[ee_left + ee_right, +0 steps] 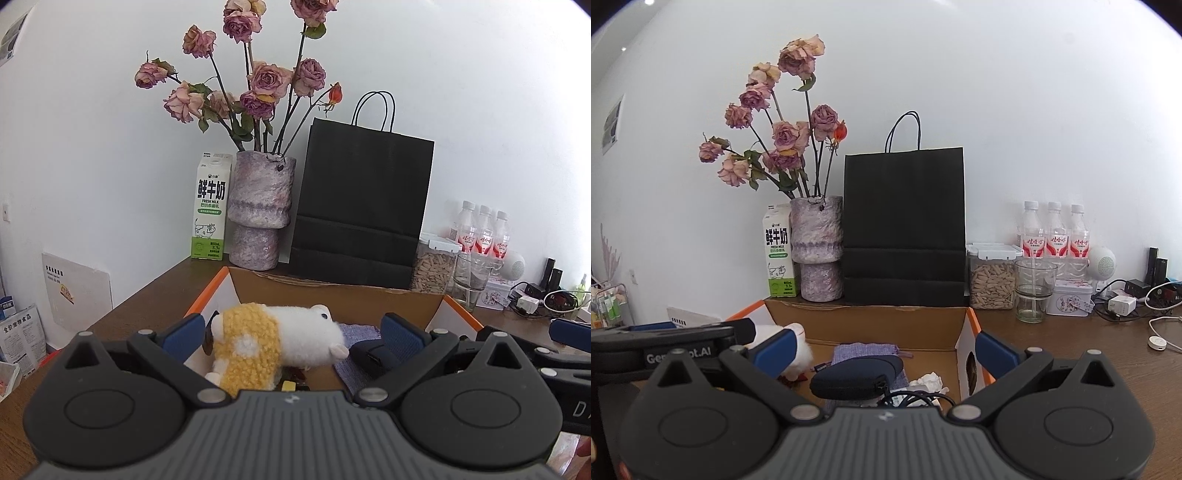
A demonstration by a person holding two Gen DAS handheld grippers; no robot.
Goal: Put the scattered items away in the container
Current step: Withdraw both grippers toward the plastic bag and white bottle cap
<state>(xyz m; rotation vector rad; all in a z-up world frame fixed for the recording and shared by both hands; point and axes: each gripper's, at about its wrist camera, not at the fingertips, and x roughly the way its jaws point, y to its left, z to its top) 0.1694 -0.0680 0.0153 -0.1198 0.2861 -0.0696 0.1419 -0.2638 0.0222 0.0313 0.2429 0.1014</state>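
Note:
An open cardboard box [332, 295] with orange-edged flaps stands on the brown table; it also shows in the right wrist view [871, 325]. A white and yellow plush toy [273, 343] lies in it, between the spread fingers of my left gripper [291, 334], which is open over the box. A dark blue pouch [857, 376] and a purple cloth bag [864, 350] lie in the box, with a crumpled white tissue [929, 382] and a black cable. My right gripper [882, 350] is open above the pouch, holding nothing.
Behind the box stand a milk carton [779, 254], a vase of dried roses [816, 251], a black paper bag [903, 229], a jar of seeds [991, 278], a glass [1034, 291], three water bottles [1054, 236], a tin and chargers with cables [1123, 302].

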